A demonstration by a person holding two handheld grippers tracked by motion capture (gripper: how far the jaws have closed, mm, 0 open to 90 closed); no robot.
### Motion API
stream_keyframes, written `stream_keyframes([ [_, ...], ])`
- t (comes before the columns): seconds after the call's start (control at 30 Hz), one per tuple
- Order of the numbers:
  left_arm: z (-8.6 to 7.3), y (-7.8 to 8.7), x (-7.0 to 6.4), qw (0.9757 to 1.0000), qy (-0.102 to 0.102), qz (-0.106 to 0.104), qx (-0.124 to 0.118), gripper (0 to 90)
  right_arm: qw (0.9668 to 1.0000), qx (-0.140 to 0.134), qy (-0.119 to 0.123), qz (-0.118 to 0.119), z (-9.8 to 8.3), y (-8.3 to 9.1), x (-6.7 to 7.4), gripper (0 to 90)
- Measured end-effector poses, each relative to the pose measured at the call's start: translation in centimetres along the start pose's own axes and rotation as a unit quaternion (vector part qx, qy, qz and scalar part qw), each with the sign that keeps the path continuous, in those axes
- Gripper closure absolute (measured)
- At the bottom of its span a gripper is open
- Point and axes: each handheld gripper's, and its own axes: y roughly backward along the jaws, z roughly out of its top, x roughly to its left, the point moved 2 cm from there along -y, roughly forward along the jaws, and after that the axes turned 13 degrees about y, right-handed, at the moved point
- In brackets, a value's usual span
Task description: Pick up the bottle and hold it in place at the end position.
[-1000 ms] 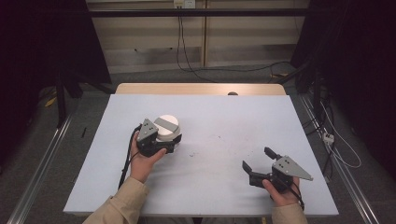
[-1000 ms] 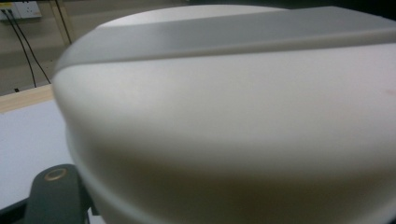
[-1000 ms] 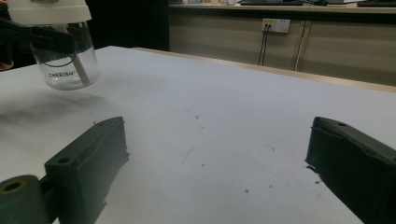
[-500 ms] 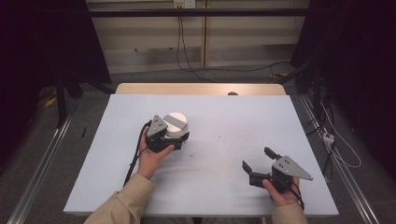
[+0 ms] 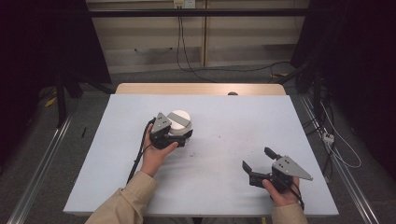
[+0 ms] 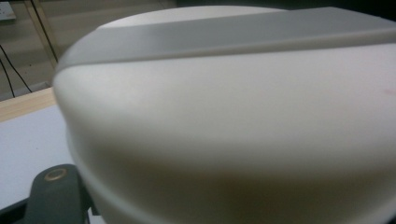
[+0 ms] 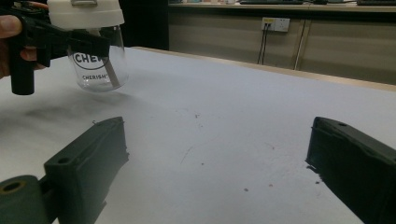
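Since the earlier frame, the left claw (image 5: 180, 135) is carrying the jar (image 5: 180, 123) a little rightward across the desk (image 5: 116, 186), toward its middle. In the high view, the left claw is sitting closed on the jar just under its white lid (image 5: 179, 116). In the right gripper view, the clear glass jar (image 7: 98, 65) is hanging above the desk, clamped at the neck, with printed lettering showing on the glass. The right claw (image 5: 256, 161) is resting near the desk's right front corner, well apart from the jar, its jaws standing wide open and gripping nothing.
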Motion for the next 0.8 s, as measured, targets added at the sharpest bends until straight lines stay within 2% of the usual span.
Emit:
stream_keyframes([
  [0.2,0.5,-0.7,-0.4,1.0,-0.003,-0.006,0.001,18.4,1.0,0.0,-0.001,0.0,0.0,0.0,0.0,4.4],
  [0.33,0.6,-1.1,-0.5,0.9999,0.004,-0.012,-0.002,18.4,1.0,0.001,-0.001,-0.001,-0.1,0.0,0.0,4.4],
  [0.8,1.3,-2.8,-0.8,0.9998,-0.003,-0.021,0.002,18.4,1.0,0.002,-0.001,-0.002,-0.1,0.0,0.0,4.4],
])
